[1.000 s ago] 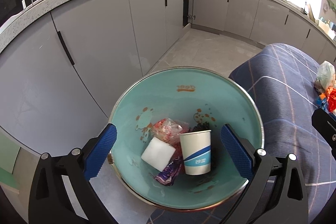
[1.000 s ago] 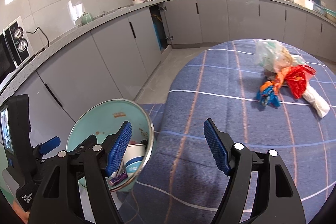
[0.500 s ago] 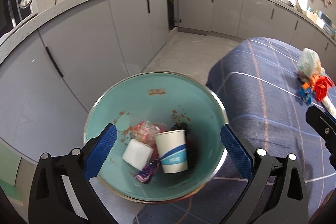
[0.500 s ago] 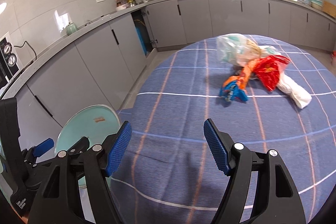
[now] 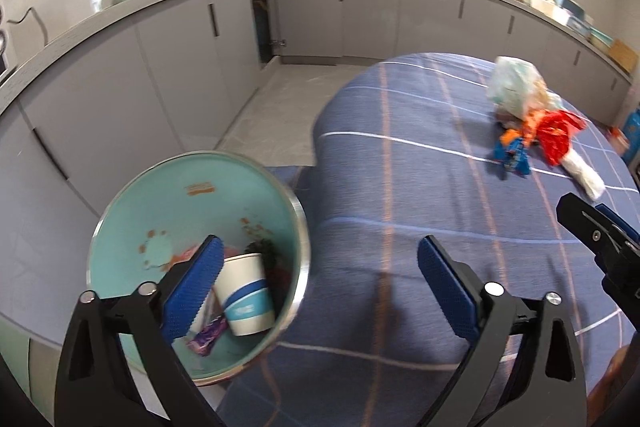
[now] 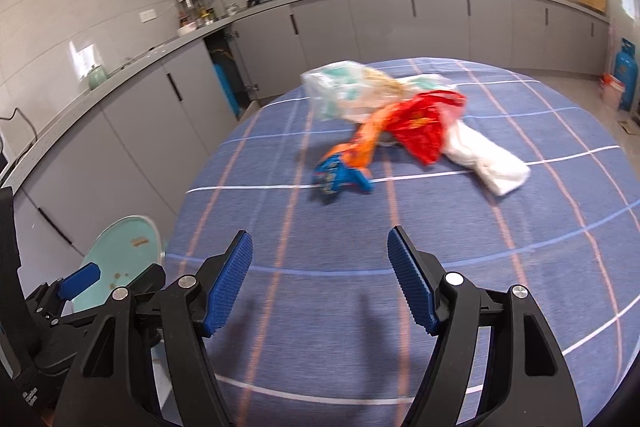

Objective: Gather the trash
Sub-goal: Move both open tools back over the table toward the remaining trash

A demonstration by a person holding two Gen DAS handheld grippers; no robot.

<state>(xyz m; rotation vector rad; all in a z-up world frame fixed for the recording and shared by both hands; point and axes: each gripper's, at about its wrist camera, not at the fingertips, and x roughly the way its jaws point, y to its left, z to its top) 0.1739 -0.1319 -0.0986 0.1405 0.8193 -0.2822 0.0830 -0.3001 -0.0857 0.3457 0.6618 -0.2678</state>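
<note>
Showing only leftward, the paper cup point(image 5: 246, 301) sits binned; both tongs point(image 5: 316, 287) point(image 6: 320, 281) spread, empty.

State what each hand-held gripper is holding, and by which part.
Nothing is held. The left hand-held gripper and the right hand-held gripper both stand open over the tablecloth, jaws empty.

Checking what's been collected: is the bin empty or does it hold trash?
It holds trash. The bin has a paper cup, a purple wrapper and other scraps at its bottom.
</note>
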